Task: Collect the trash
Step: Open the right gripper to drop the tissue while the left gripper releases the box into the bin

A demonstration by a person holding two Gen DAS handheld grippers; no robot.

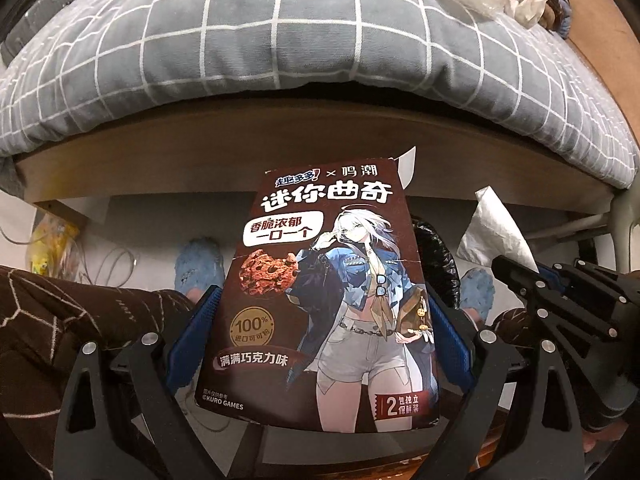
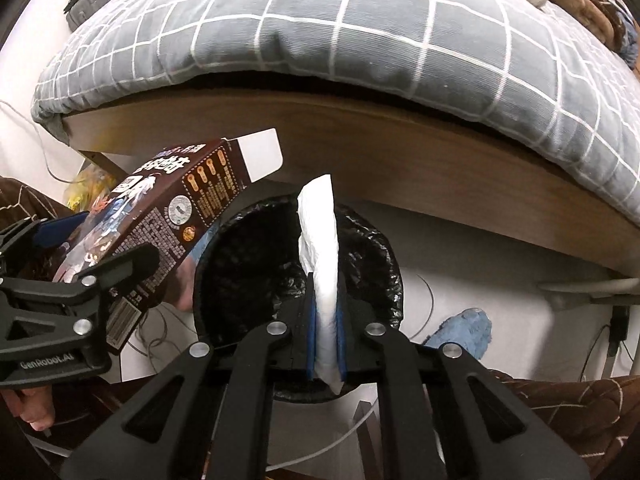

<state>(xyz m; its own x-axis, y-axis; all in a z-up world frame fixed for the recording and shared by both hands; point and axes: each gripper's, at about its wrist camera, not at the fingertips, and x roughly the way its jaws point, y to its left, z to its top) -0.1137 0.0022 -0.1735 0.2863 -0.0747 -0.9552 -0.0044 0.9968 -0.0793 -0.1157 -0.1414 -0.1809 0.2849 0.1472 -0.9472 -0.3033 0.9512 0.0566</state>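
My left gripper (image 1: 324, 312) is shut on a brown cookie box (image 1: 332, 288) with an anime figure on its front; its top flap is open. The box also shows at the left of the right wrist view (image 2: 160, 232), tilted over the rim of a bin. My right gripper (image 2: 325, 320) is shut on a white crumpled tissue (image 2: 320, 248) and holds it upright above the black-lined trash bin (image 2: 368, 248). In the left wrist view the tissue (image 1: 496, 232) and right gripper (image 1: 524, 276) are at the right, and the bin (image 1: 436, 256) peeks out behind the box.
A bed with a grey checked quilt (image 1: 280, 40) and wooden frame (image 2: 400, 152) spans the back. Blue slippers (image 1: 198, 268) and cables lie on the white floor. A yellow bag (image 1: 52, 248) sits under the bed at left. My brown-trousered legs (image 1: 60, 320) flank the bin.
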